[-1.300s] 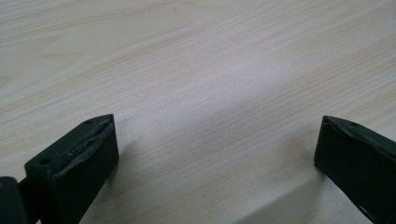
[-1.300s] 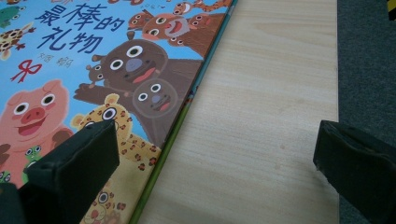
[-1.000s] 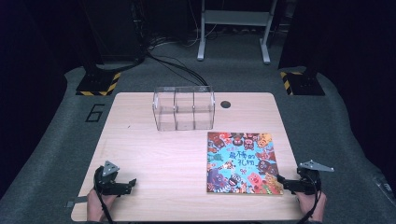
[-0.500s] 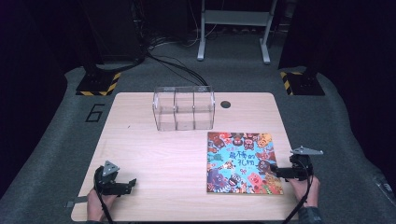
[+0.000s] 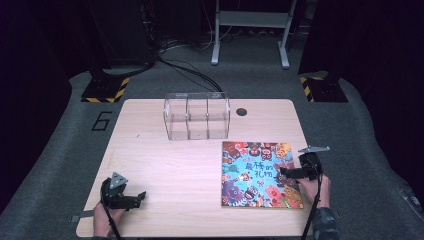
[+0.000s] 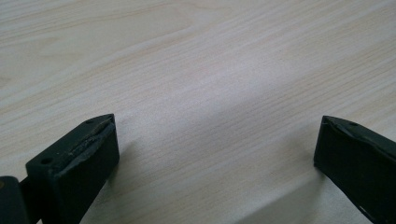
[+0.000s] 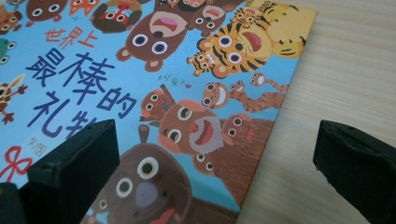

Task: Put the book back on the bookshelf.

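Note:
A colourful picture book (image 5: pixel 260 174) with cartoon animals lies flat on the right half of the wooden table (image 5: pixel 165 165). My right gripper (image 5: pixel 283 175) hovers open over the book's right edge, its jaws wide apart. In the right gripper view the book's cover (image 7: pixel 154 84) runs under the left jaw, and bare wood lies under the right jaw. My left gripper (image 5: pixel 141 196) rests open near the table's front left corner, over bare wood (image 6: pixel 210 93), with nothing between its jaws.
A clear plastic box (image 5: pixel 197 115) with three compartments stands at the back middle of the table. A small dark hole (image 5: pixel 241 111) sits in the tabletop to its right. Cables and black stands lie on the floor beyond.
My right gripper has moved left from beside the table's right edge onto the book's right edge. The left gripper has stayed in place.

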`<state>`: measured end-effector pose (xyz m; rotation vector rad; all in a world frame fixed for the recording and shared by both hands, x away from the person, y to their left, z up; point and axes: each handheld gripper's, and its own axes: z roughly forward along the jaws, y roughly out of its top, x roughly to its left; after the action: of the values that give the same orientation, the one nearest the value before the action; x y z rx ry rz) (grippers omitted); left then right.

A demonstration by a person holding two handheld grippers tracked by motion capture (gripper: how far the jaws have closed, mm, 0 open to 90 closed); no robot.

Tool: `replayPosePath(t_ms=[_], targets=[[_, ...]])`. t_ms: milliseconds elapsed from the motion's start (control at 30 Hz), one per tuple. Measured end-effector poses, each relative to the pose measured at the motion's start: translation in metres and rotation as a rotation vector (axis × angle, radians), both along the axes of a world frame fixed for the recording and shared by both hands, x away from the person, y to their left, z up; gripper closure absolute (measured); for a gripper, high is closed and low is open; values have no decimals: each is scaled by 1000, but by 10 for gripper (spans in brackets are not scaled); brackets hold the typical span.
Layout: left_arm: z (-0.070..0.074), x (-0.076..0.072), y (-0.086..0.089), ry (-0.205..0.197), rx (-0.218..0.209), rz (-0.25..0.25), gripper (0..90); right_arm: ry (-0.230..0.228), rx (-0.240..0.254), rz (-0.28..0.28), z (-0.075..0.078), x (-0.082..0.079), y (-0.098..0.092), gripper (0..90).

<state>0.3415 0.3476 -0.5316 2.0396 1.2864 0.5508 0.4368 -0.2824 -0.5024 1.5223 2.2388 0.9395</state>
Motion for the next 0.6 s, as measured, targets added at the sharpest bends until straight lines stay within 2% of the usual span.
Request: replayPosePath(t_ms=[67, 100, 133, 167, 200, 333, 467, 567, 600], targets=[[0, 0, 0, 0, 0, 0, 1, 28, -1, -3, -3, 5, 1, 28], [0, 0, 0, 0, 0, 0, 1, 26, -11, 1, -5, 7, 1, 48], [0, 0, 0, 0, 0, 0, 1, 44, 3, -13, -6, 8, 2, 83], [0, 0, 0, 0, 0, 0, 1, 42, -4, 0, -7, 10, 1, 111], [0, 0, 0, 0, 0, 0, 1, 44, -5, -11, -7, 10, 2, 129], [0, 0, 0, 0, 0, 0, 1, 34, 12, -8, -7, 12, 1, 225], [0, 0, 0, 0, 0, 0, 1, 42, 14, -12, -6, 12, 2, 246], [0, 0, 0, -1, 1, 0, 1, 31, 9, 5, -6, 12, 0, 260], [0, 0, 0, -1, 1, 0, 1, 32, 17, -6, -6, 11, 0, 262]])
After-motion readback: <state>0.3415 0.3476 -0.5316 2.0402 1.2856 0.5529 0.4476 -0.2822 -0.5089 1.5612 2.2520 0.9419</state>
